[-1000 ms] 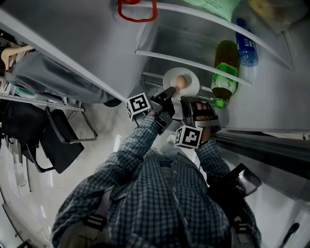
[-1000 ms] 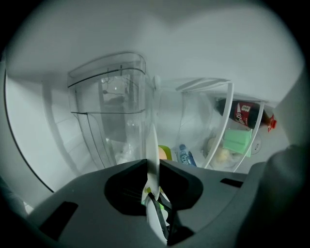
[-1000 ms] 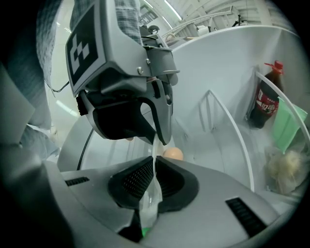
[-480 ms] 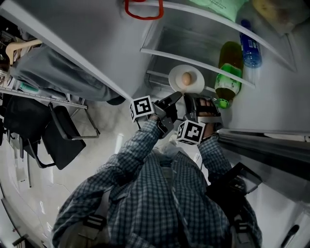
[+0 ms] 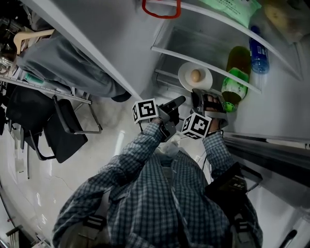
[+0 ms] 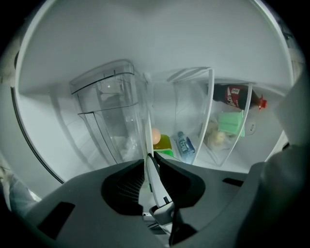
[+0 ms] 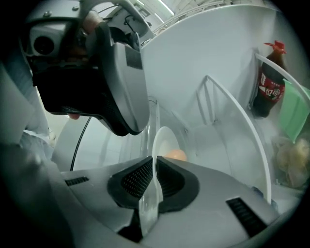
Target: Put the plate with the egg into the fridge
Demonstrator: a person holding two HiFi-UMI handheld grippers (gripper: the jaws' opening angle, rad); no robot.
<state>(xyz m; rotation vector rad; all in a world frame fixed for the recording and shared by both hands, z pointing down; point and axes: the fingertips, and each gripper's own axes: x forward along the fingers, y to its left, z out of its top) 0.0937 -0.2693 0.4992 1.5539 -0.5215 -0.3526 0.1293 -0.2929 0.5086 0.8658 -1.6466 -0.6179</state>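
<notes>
A small white plate (image 5: 186,77) carrying a brown egg (image 5: 195,75) is held at the front of a lower shelf (image 5: 208,65) in the open fridge. My left gripper (image 5: 178,100) comes at the plate from the left and my right gripper (image 5: 203,95) from below it. In the left gripper view the jaws of the left gripper (image 6: 149,157) are shut on the plate's thin rim, with the egg (image 6: 156,135) just past them. In the right gripper view, the right gripper (image 7: 155,162) is likewise shut on the plate (image 7: 163,141), edge-on, the egg (image 7: 177,155) behind it.
A green bottle (image 5: 238,72) and a blue-capped water bottle (image 5: 258,52) stand right of the plate. A red handle (image 5: 161,8) and green packet (image 5: 231,7) lie on higher shelves. A clear drawer (image 6: 109,116) and dark sauce bottle (image 6: 237,96) sit inside. A chair (image 5: 63,131) stands left.
The plate with the egg has moved up and right, farther in over the shelf, with both grippers still holding it and following along.
</notes>
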